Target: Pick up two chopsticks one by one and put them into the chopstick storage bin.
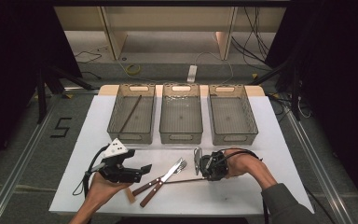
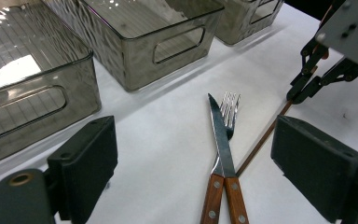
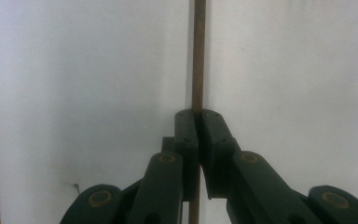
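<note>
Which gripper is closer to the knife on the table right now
Left. The left gripper hangs open just left of the knife, jaws pointing at it. The right gripper sits farther off on its other side, shut on a thin brown stick.

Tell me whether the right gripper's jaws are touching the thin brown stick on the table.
Touching. In the right gripper view the right gripper has its jaws pressed together on the brown stick, which runs straight out from between them, with no gap showing.
</note>
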`<state>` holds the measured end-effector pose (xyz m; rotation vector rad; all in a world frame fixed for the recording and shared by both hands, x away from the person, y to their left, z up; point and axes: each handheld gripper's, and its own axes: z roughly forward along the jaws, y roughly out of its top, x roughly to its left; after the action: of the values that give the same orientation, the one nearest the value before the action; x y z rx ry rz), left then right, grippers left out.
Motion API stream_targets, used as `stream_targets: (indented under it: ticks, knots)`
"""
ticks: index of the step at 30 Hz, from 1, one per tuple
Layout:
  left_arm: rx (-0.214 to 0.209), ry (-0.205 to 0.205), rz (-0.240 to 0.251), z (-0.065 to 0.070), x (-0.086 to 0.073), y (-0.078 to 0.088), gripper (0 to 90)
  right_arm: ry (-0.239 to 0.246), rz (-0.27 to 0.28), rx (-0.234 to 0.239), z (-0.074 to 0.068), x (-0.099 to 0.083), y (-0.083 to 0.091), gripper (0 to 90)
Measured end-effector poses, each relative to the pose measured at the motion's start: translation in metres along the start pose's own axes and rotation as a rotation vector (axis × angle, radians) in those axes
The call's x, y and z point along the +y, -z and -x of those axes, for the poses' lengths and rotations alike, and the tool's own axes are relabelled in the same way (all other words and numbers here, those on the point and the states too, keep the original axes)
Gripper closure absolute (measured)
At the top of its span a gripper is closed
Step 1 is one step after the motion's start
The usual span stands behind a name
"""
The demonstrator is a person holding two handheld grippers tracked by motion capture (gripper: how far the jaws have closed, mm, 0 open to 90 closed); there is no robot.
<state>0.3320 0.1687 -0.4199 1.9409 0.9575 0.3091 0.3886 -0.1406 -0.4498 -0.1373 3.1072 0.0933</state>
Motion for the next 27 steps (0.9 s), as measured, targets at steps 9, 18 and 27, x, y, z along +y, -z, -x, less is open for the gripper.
stream_targets:
  ticks: [9, 18, 27]
  knots:
    - [-0.01, -0.011, -0.016, 0.002, 0.0, -0.003, 14.1, 0.0, 0.041, -0.025, -0.004, -0.009, 0.015, 86.3]
    - [-0.024, -0.01, -0.023, 0.004, 0.002, -0.005, 14.2, -0.024, 0.109, -0.08, -0.006, -0.013, 0.024, 86.3]
    - [-0.062, -0.04, -0.064, 0.01, 0.004, -0.013, 14.4, -0.017, 0.165, -0.118, -0.012, -0.002, 0.03, 86.3]
